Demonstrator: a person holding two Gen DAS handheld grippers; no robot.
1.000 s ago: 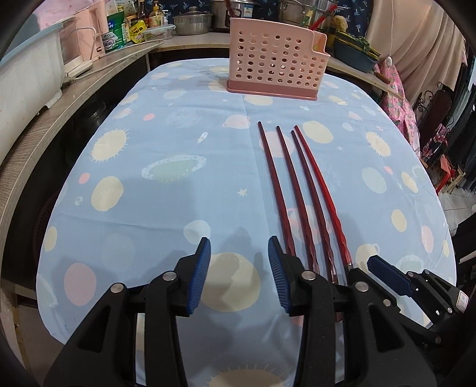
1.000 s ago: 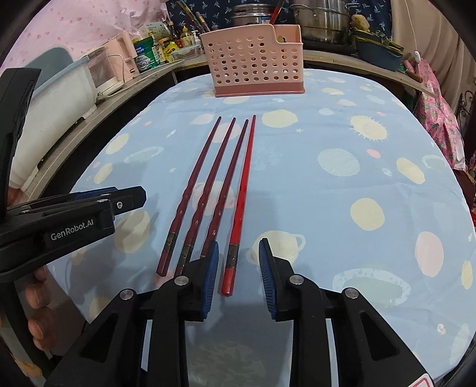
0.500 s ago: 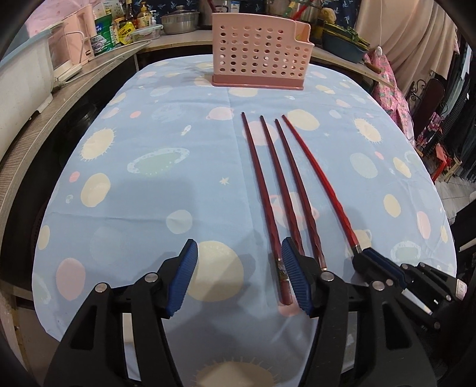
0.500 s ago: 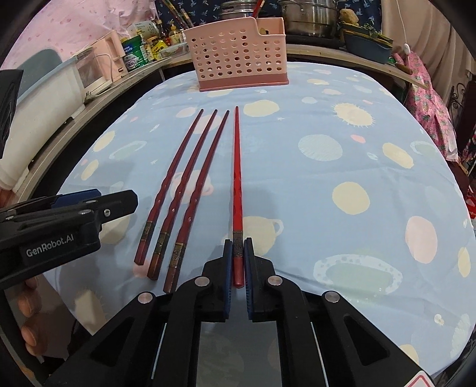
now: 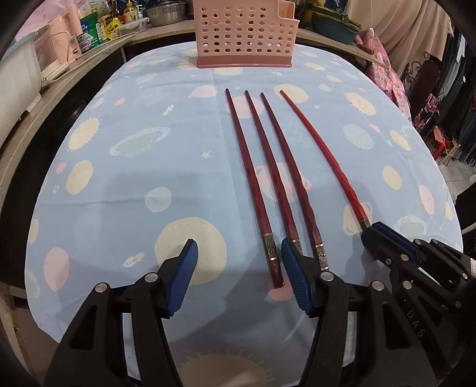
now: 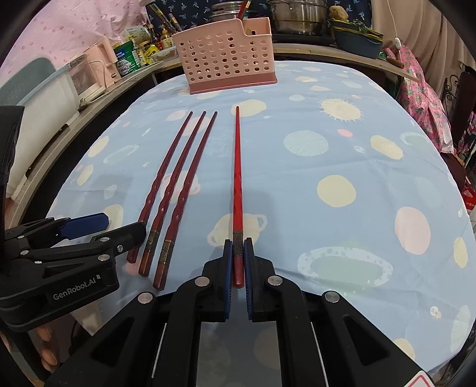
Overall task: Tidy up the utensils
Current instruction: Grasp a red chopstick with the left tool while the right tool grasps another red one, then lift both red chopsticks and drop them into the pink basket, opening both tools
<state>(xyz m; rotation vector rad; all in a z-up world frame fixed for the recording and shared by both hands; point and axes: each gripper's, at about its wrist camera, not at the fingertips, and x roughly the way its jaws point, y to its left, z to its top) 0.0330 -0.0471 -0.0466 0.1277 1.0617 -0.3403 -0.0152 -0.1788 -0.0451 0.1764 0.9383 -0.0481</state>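
Three dark red chopsticks lie side by side on the blue tablecloth, tips toward a pink perforated utensil basket at the far end. My right gripper is shut on the thick end of a brighter red chopstick, held apart to the right of the other three. My left gripper is open and empty, its fingers straddling the thick end of the leftmost chopstick. The right gripper shows in the left wrist view. The basket shows in the right wrist view.
A counter with a pink appliance, cans and bottles runs along the left. Steel pots and a blue basin stand behind the basket. The tablecloth drops off at the near and right edges.
My right gripper closed on the brighter red chopstick and shifted it right, away from the other three. My left gripper moved forward toward the chopsticks' thick ends, staying open.
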